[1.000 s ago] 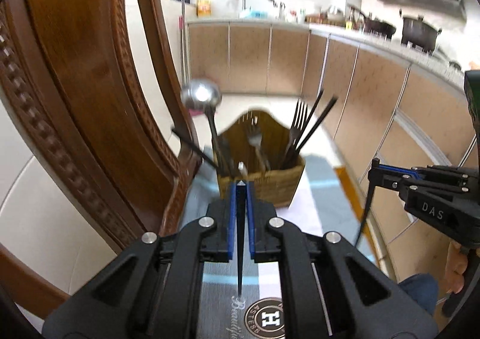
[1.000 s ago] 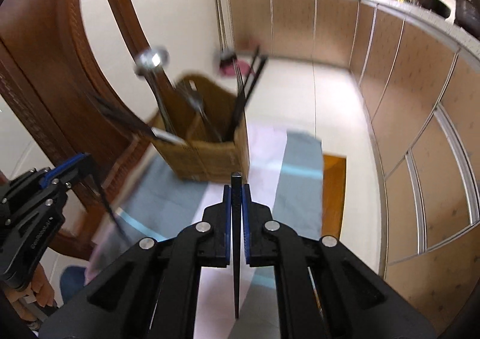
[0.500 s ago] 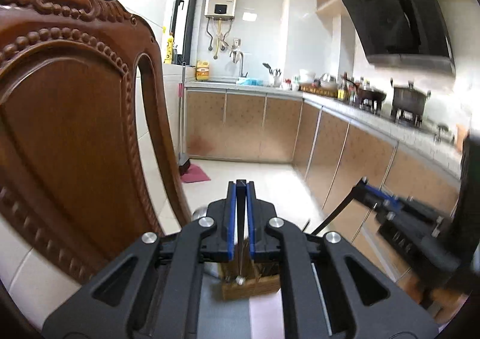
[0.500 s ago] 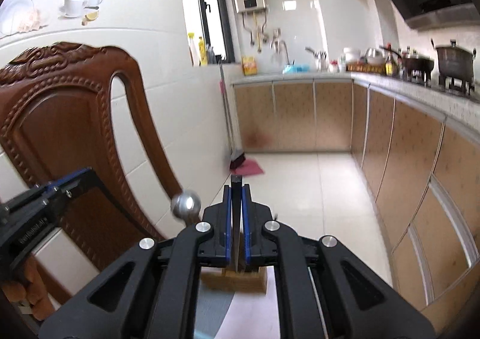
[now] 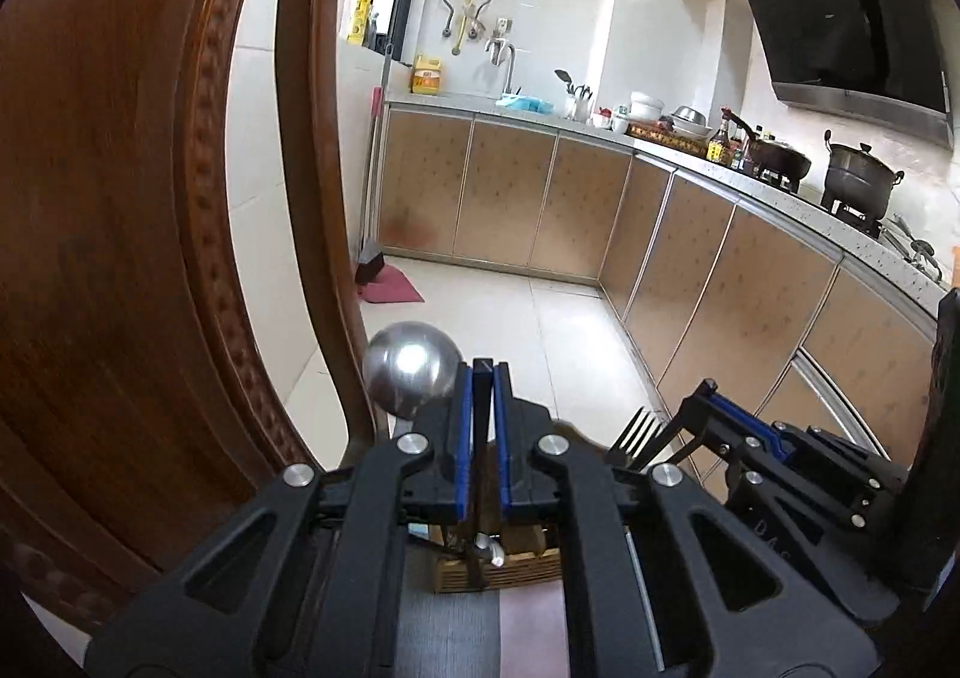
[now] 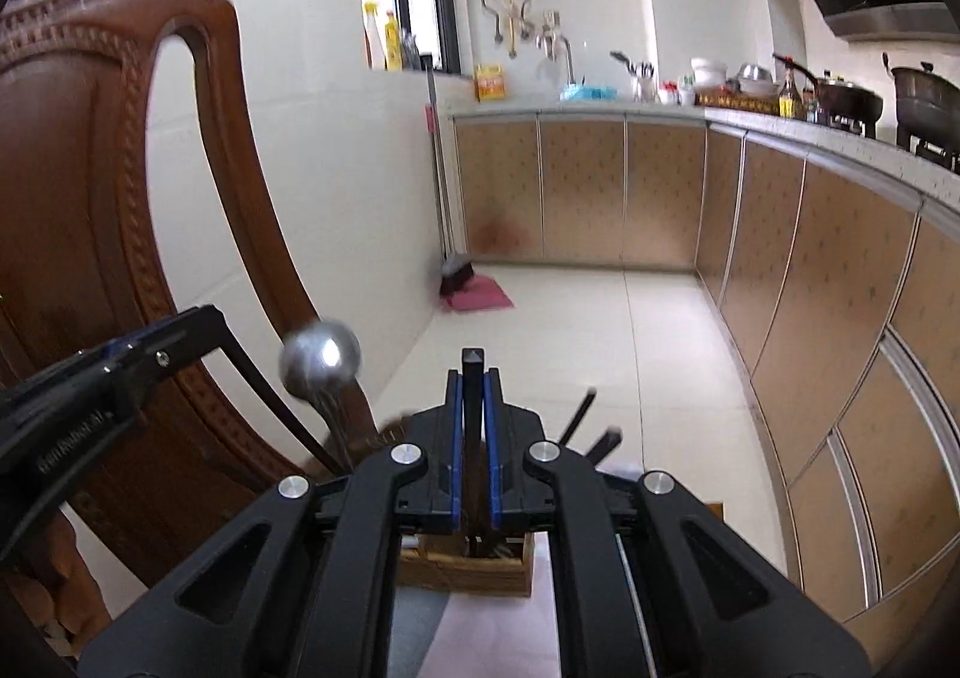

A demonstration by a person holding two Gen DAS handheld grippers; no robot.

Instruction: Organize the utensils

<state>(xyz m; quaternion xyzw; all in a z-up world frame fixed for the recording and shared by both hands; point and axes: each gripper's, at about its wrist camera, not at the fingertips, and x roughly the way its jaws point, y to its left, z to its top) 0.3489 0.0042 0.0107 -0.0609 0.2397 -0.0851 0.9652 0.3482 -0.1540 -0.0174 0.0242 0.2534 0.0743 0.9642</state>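
A woven utensil basket (image 5: pixel 498 573) stands on the table low in both views, half hidden behind my fingers. It holds a steel ladle (image 5: pixel 411 369), a fork (image 5: pixel 639 429) and black chopsticks (image 6: pixel 579 414). My left gripper (image 5: pixel 483 372) is shut on a black chopstick (image 5: pixel 482 474) that runs down between the blue pads toward the basket. In the right wrist view my right gripper (image 6: pixel 472 378) is likewise shut on a black chopstick (image 6: pixel 472 363) above the basket (image 6: pixel 468 570). Each gripper appears in the other's view: the right gripper (image 5: pixel 699 399) beside the fork, the left gripper (image 6: pixel 204 318) left of the ladle (image 6: pixel 321 357).
A carved wooden chair back (image 5: pixel 120 198) rises close on the left, just behind the basket. Kitchen cabinets (image 5: pixel 750 282) and a counter with pots run along the right. A broom (image 6: pixel 447 210) and pink mat lie on the tiled floor. A striped cloth (image 6: pixel 498 636) covers the table.
Both grippers have lifted and tilted up since a second ago. The basket has dropped from mid-frame to the bottom edge, and the kitchen now fills both views. Both stay shut on their chopsticks.
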